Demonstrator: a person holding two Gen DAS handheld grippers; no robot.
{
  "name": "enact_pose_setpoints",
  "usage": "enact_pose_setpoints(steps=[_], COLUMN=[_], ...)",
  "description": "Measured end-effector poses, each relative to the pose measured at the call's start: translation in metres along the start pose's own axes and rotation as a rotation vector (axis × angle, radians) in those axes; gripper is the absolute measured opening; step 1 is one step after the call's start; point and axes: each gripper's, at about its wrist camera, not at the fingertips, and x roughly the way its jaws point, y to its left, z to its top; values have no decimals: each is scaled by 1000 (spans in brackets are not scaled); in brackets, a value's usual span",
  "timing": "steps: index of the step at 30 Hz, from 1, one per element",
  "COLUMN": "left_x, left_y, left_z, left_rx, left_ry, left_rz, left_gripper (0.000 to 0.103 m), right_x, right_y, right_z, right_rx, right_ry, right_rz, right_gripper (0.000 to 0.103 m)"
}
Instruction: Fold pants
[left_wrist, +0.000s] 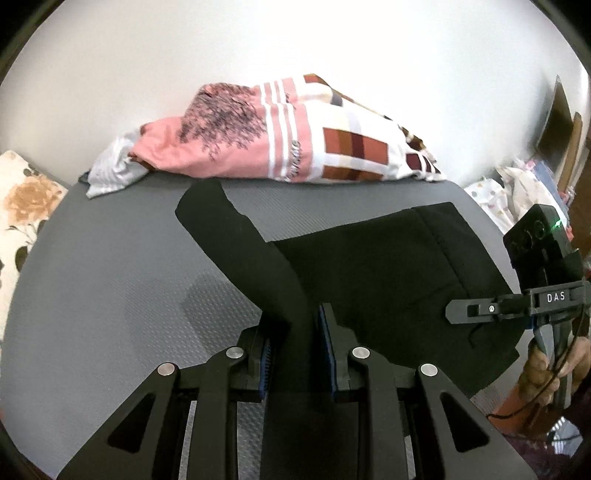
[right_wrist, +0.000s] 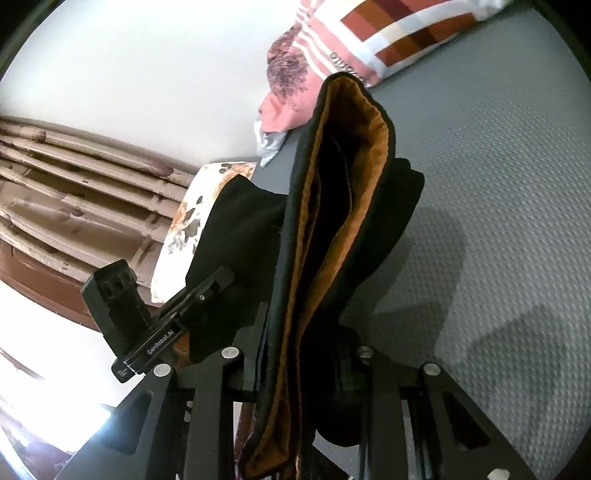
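The black pants (left_wrist: 388, 280) hang over a grey mat (left_wrist: 110, 280), held up by both grippers. My left gripper (left_wrist: 295, 343) is shut on a leg end of the pants, which rises up and to the left. My right gripper (right_wrist: 303, 362) is shut on the waistband of the pants (right_wrist: 332, 221), whose orange lining shows along the folded edge. The right gripper also shows at the right edge of the left wrist view (left_wrist: 491, 308). The left gripper shows at the left of the right wrist view (right_wrist: 207, 291), shut on black fabric.
A pile of pink, white and brown patterned cloth (left_wrist: 280, 136) lies at the mat's far edge by a white wall. A floral pillow (left_wrist: 22, 206) is at the left. More clothes (left_wrist: 509, 192) lie at the right. Beige curtains (right_wrist: 74, 192) hang beyond.
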Motion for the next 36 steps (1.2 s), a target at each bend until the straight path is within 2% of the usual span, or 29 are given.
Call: enact_pose_setpoints(steps=[10, 17, 36], left_x=[-9, -5, 17], left_y=[31, 55, 113], left_z=[29, 49, 91], left_rx=[8, -12, -6], left_ry=[-79, -116, -154], left_rz=[67, 83, 146], left_gripper=[23, 23, 23], right_x=[29, 51, 104], right_y=[18, 29, 38], right_z=[27, 51, 85], right_rx=[-23, -30, -24], right_ry=[-11, -22, -20], right_rz=[40, 53, 75], right_gripper=[25, 25, 26])
